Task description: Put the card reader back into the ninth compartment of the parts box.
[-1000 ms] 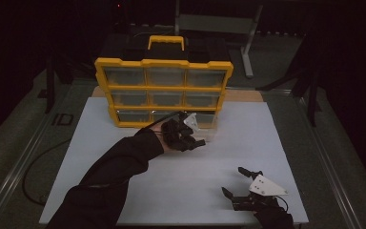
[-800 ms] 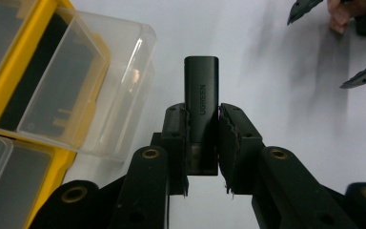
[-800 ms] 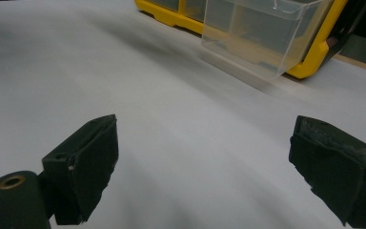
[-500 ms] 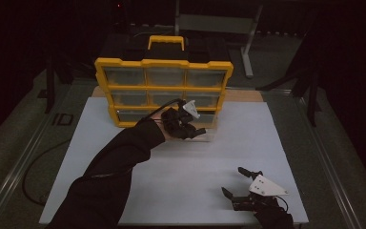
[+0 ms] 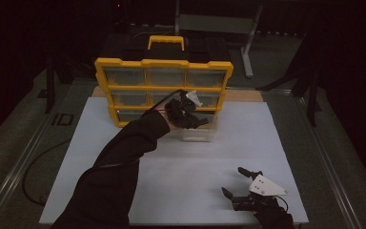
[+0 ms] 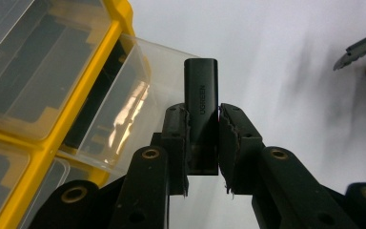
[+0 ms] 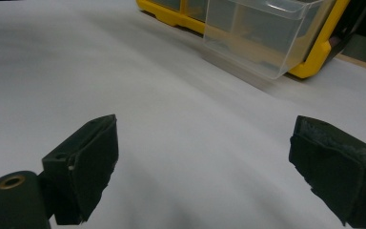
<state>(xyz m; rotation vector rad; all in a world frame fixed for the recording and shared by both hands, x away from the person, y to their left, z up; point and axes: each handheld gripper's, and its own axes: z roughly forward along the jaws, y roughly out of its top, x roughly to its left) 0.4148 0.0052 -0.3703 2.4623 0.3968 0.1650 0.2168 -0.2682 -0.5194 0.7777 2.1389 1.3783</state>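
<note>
Progress looks near its end: left tongs clamp a black adapter just above the pulled-out clear drawer; dropping it in and shutting the drawer remain. Right tongs rest wide open, empty.

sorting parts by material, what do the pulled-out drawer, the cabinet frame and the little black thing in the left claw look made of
Pulled-out drawer: clear, glossy plastic by the look; the tabletop shows through its walls, which catch glare.
Cabinet frame: yellow moulded plastic, probably, with a dull sheen.
Black adapter: smooth matte-black casing with rounded edges and printed lettering, likely plastic, clamped in the left claw.
</note>
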